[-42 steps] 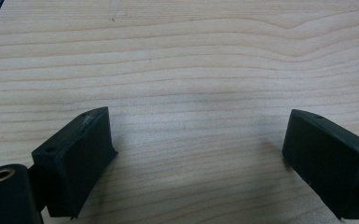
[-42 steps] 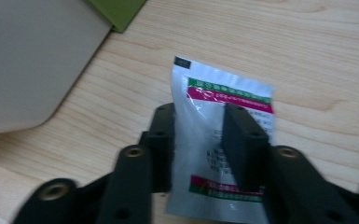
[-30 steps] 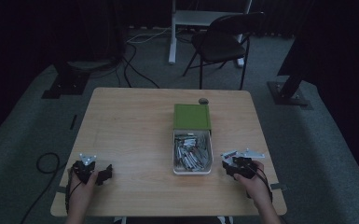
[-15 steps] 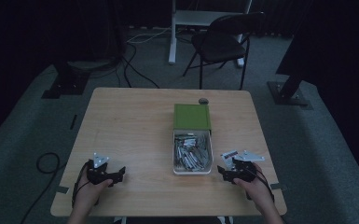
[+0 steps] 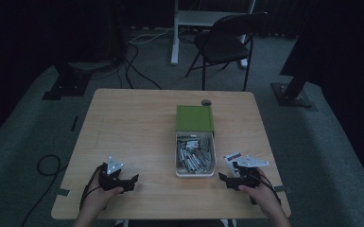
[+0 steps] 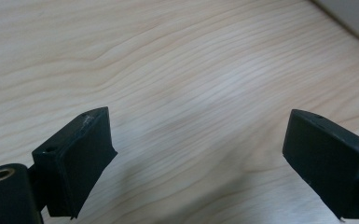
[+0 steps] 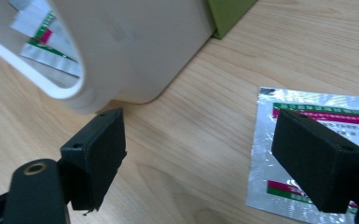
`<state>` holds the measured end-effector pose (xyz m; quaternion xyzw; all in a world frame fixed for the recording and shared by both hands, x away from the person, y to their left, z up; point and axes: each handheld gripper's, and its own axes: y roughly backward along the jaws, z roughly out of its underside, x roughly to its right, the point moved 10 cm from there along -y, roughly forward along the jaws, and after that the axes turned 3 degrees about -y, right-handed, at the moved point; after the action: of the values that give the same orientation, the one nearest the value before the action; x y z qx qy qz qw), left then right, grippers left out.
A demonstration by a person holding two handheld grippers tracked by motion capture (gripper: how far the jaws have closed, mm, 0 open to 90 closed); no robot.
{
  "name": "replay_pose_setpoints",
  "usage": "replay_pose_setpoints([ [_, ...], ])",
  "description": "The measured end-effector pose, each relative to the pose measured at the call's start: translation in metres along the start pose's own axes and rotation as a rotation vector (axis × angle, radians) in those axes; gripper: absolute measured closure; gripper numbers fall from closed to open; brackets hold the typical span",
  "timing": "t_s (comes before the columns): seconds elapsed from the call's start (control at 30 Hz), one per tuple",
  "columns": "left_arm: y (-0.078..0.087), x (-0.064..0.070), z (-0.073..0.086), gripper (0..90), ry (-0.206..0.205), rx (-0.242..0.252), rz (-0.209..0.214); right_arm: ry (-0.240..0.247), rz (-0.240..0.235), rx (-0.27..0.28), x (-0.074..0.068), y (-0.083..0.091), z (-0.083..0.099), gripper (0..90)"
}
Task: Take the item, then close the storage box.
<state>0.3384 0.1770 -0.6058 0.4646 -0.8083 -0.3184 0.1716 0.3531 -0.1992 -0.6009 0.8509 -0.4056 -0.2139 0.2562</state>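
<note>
One foil sachet [image 7: 307, 149] lies out on the table [image 5: 137, 132], right of the white bin [image 5: 195, 173] of sachets. My right gripper [image 5: 230, 180] sits beside it, jaws wide, empty. Left gripper [image 5: 126, 182] wide too. Most remain binned.

I see the table [image 5: 137, 123] with a tray [image 5: 177, 156] right of its middle, toward my near edge, and packets [image 5: 195, 153] lying inside it. A box [image 5: 195, 118] sits directly behind the tray, touching it, and a small round object [image 5: 206, 102] lies just behind the box. One loose packet [image 7: 307, 135] lies on the table right of the tray. A chair [image 5: 227, 42] stands on the floor beyond the far edge.
</note>
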Motion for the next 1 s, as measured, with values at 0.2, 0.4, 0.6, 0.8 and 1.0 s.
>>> replay_pose_setpoints([
  [0.2,0.001,0.018,-0.010,9.1,-0.057,0.024,0.031,0.016,-0.041,0.019,-0.005,0.002,0.000,16.1],
  [0.4,-0.005,0.038,-0.018,9.1,-0.094,0.047,0.069,0.005,-0.055,0.026,-0.008,0.002,0.000,16.1],
  [0.6,-0.013,0.059,-0.021,9.1,-0.133,0.035,0.129,0.019,-0.069,0.040,-0.014,0.005,-0.006,16.1],
  [0.8,-0.017,0.072,-0.033,9.1,-0.165,0.070,0.146,0.013,-0.119,0.073,-0.026,0.012,-0.017,16.1],
  [1.0,-0.018,0.082,-0.045,9.1,-0.183,0.097,0.169,0.017,-0.124,0.115,-0.026,0.015,-0.030,16.1],
])
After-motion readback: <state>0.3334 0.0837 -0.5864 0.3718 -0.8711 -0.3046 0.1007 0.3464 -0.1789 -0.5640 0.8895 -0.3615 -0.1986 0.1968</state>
